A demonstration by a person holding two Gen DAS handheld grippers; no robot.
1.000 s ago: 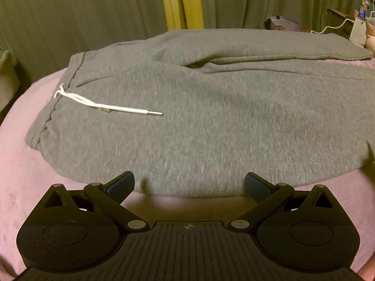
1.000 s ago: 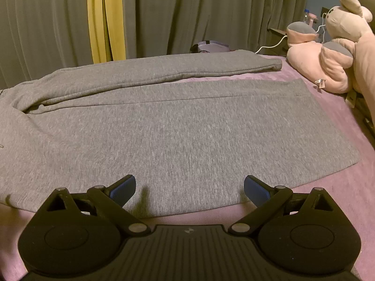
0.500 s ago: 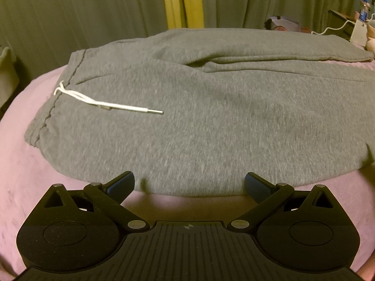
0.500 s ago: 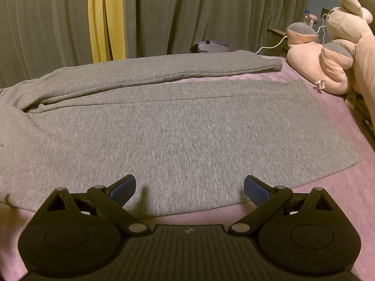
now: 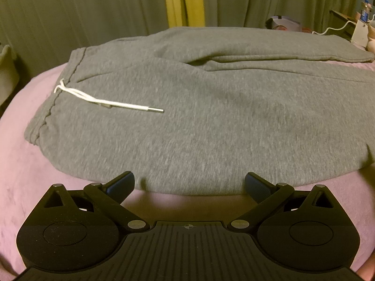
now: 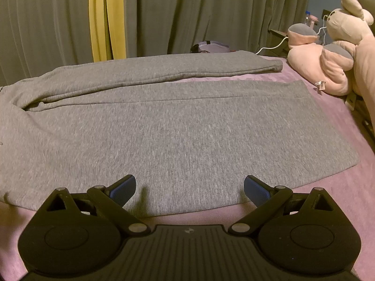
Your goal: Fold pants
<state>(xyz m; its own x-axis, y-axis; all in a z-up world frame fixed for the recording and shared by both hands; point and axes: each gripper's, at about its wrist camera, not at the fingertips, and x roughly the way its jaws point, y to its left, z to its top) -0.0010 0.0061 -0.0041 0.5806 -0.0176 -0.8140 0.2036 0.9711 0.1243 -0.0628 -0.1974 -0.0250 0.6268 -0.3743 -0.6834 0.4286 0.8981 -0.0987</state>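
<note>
Grey sweatpants (image 5: 199,121) lie flat on a pink bed (image 5: 28,168), waistband at the left with a white drawstring (image 5: 110,103) on top. The left wrist view shows the hip part; the right wrist view shows the two legs (image 6: 187,128) running to the right, the far leg slightly apart. My left gripper (image 5: 189,183) is open and empty, just at the near edge of the pants. My right gripper (image 6: 189,187) is open and empty, over the near edge of the near leg.
A pink plush rabbit (image 6: 332,53) lies at the right end of the bed, beside the leg hems. Green and yellow curtains (image 6: 164,16) hang behind the bed. A small object (image 6: 211,46) sits at the far edge. A nightstand with a bottle (image 5: 365,11) stands far right.
The left gripper has shifted slightly, so the pants sit a little further right in its view. The right gripper is nearly still. Both stay open.
</note>
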